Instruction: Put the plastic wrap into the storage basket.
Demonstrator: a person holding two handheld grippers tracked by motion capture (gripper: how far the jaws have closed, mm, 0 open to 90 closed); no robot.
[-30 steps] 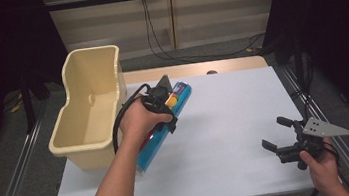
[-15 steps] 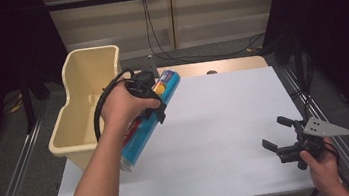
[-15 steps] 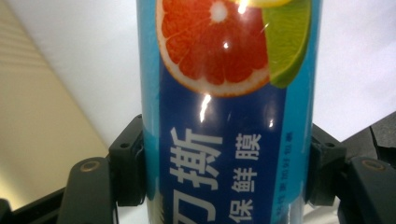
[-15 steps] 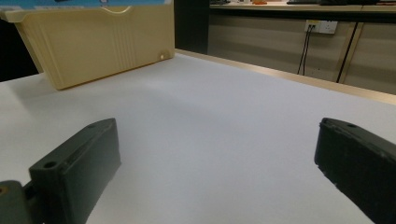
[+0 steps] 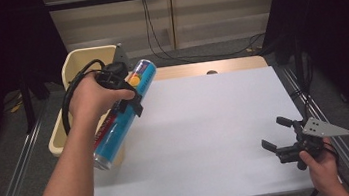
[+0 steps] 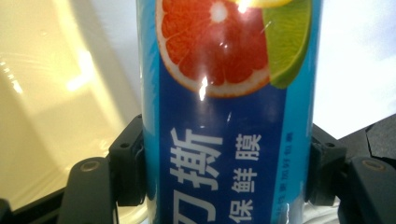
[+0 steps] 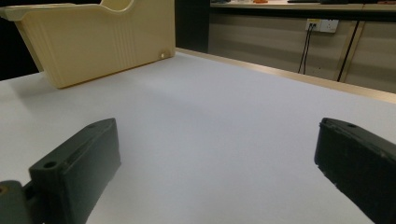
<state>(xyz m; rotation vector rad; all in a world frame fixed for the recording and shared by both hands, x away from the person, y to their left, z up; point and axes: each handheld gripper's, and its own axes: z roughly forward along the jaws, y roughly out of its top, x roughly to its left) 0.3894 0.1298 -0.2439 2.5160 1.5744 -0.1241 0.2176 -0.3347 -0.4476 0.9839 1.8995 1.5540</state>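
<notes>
A long blue tube of cling film [image 5: 123, 114] with a grapefruit and lime picture [image 6: 224, 93] is lifted off the table, tilted, over the right wall of the cream plastic bin [image 5: 74, 65]. My left gripper [image 5: 129, 91] is shut on its middle, both jaws pressing the tube's sides in the left gripper view. My right gripper [image 5: 277, 133] rests low near the table's front right corner, open, with nothing between its black jaws [image 7: 215, 163]. The bin [image 7: 93, 37] stands far off in the right gripper view.
The white table top [image 5: 206, 124] has a wooden strip along its far edge. Metal rails run along both sides of the table. Cables hang down the back wall [image 5: 153, 25].
My left gripper has lifted the tube and carried it left and up, from the table beside the bin to over the bin's right wall. The right gripper has stayed put.
</notes>
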